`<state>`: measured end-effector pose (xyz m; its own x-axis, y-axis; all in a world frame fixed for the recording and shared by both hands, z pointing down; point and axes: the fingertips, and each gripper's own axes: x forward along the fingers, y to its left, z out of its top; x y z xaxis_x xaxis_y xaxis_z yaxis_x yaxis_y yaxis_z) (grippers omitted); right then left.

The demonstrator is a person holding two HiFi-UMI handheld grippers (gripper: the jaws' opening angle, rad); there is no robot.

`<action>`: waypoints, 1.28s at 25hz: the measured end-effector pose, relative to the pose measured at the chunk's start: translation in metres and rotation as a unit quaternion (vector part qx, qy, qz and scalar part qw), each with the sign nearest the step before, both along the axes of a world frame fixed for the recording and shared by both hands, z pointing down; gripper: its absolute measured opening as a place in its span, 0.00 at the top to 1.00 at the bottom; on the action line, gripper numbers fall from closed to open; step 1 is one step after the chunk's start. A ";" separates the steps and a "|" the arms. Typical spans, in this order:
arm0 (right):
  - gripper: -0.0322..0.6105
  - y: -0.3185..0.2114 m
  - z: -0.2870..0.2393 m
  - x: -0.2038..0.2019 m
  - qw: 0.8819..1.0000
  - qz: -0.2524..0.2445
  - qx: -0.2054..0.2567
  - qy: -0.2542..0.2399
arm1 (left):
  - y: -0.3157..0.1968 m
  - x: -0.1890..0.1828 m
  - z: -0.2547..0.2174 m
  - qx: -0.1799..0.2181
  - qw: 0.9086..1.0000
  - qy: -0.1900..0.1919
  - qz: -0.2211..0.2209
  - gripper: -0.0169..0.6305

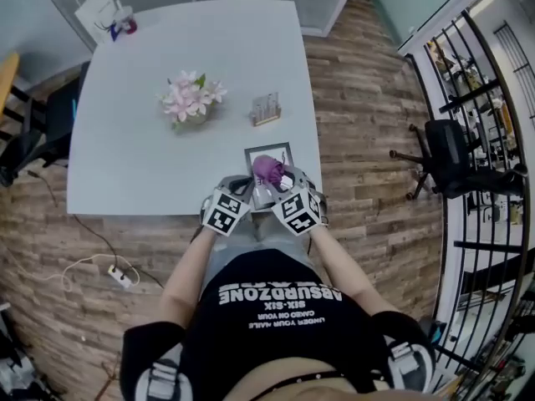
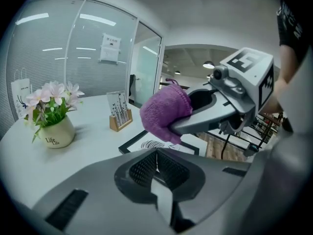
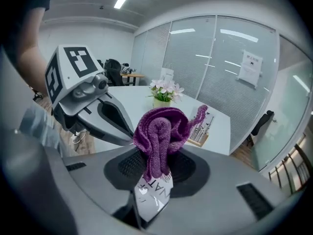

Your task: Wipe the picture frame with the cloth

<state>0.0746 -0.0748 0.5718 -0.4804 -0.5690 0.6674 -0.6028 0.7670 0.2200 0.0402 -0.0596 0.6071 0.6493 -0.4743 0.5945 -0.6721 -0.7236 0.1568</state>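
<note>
We see the picture frame [image 1: 269,152] lying flat on the table [image 1: 150,165], at its near right edge, just in front of both claws. The right claw [image 3: 154,166] is pinching the purple cloth [image 3: 159,131] by a narrow fold, so the rest bunches up above the pads in a loose ball. The cloth hangs over the frame, and we cannot tell whether it touches yet. The left claw [image 2: 156,155] is pressed together with nothing between its pads, and it holds nothing down. That worries us most: the frame looks light and unsteadied, so a stroke pulled toward the near side could slide it off the table. We also think the small grip on the cloth could slip under pressure, letting the hard claw tips scrape the glass. A wide sweep to the far left might reach the card holder [image 1: 266,109], while the flower pot [image 1: 191,100] stands well clear.
</note>
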 end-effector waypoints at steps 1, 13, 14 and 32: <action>0.75 -0.009 0.008 -0.003 1.000 -0.008 0.005 0.012 | -0.003 0.000 0.006 -0.006 1.000 -0.002 0.003 0.95; 0.75 -0.068 0.094 -0.019 0.974 -0.129 0.014 0.184 | -0.012 0.007 0.073 -0.077 0.996 -0.032 0.040 0.95; 0.75 -0.070 0.097 -0.019 0.973 -0.132 0.013 0.189 | -0.013 0.007 0.073 -0.078 0.995 -0.032 0.045 0.95; 0.77 -0.056 0.105 -0.018 0.976 -0.153 -0.039 0.152 | -0.015 0.004 0.074 -0.121 0.992 -0.016 0.023 0.95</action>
